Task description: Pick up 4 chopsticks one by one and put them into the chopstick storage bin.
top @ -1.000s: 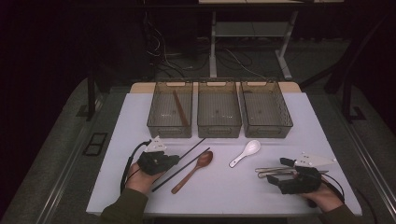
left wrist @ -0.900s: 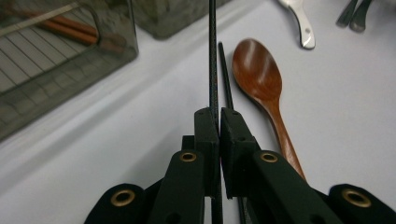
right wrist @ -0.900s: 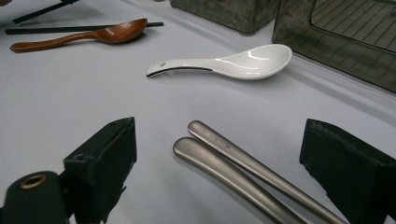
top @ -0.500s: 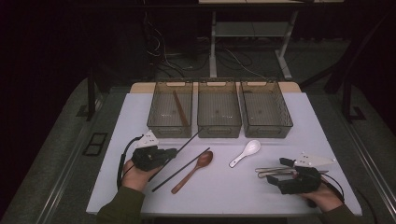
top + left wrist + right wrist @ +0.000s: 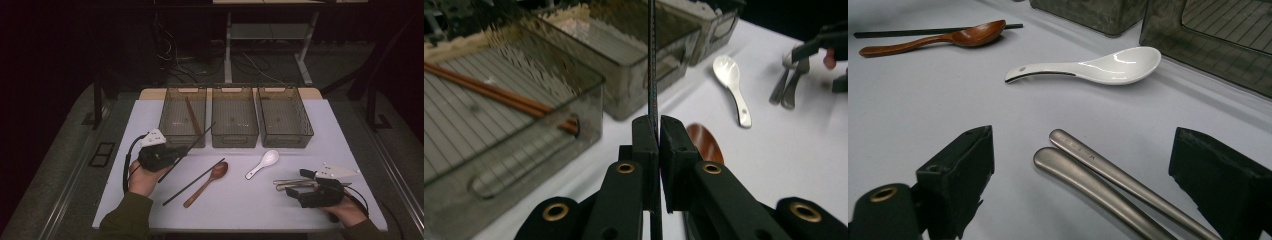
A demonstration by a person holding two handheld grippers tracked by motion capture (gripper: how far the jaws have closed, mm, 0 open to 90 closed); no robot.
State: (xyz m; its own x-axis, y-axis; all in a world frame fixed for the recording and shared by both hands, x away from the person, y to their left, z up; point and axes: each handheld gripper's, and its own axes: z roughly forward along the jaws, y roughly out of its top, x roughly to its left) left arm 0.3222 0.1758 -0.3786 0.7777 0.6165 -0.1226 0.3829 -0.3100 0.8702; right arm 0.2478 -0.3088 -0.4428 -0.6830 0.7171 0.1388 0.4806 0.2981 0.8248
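My left gripper (image 5: 167, 154) has its jaws pressed together on a black chopstick (image 5: 192, 145), pinching it near its lower end. The stick is lifted off the table (image 5: 125, 150) and slants up to the right, its far tip above the front wall of the left bin (image 5: 183, 116). In the left gripper view the chopstick (image 5: 652, 70) runs straight up from between my jaws. Two brown chopsticks (image 5: 499, 97) lie inside that left bin.

A second black chopstick (image 5: 193, 182) lies flat on the table, just beside a wooden spoon (image 5: 206, 184). A white spoon (image 5: 263, 163) lies nearer the middle bin (image 5: 234, 116).

My right gripper (image 5: 300, 192) rests low at the table's right, jaws spread wide on either side of two metal handles (image 5: 1098, 175). One handle bears tiny stamped marks, too small to read. I can make out no other writing.
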